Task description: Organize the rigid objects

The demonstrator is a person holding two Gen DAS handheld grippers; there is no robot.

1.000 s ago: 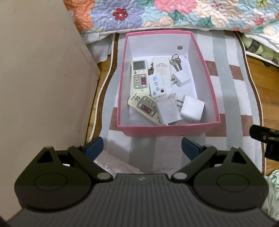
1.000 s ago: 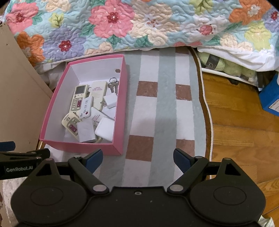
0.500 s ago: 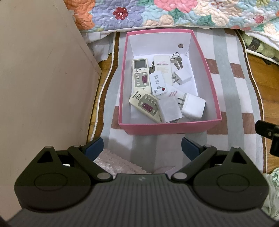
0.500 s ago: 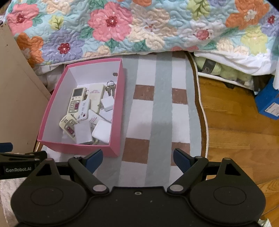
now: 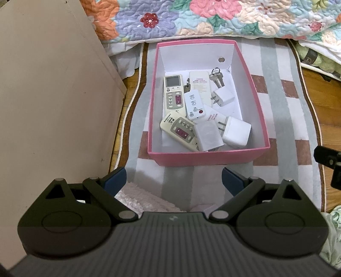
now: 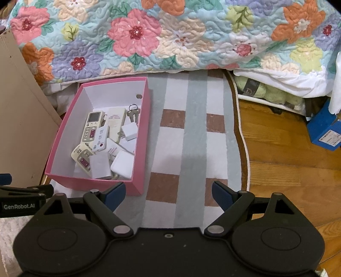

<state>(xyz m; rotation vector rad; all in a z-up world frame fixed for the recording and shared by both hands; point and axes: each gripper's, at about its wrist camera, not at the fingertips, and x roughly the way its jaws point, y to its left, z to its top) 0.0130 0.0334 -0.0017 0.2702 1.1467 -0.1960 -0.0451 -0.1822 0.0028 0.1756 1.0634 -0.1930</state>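
Right view alone shows the blue box (image 6: pixel 324 130) on the wood floor (image 6: pixel 287 153). Pink box (image 5: pixel 210 158) w/ remotes (image 5: pixel 173 92) lies long axis pointing toward the quilt (image 5: pixel 213 19). Left tool (image 5: pixel 173 181) & right tool (image 6: pixel 168 191) both wide, holding nothing.

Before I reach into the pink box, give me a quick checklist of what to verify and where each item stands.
1. Left hand-held gripper open and holding nothing: ok.
2. Right hand-held gripper open and holding nothing: ok.
3. Pink cardboard box open-topped, nothing over it: ok.
4. Items lying separately for a clean pick: not ok; the cream remote with red buttons sits partly under the flat white adapter.
5. Silver keys on a ring unobstructed at the far end: ok.
6. Weight of the white plug charger: cannot tell.
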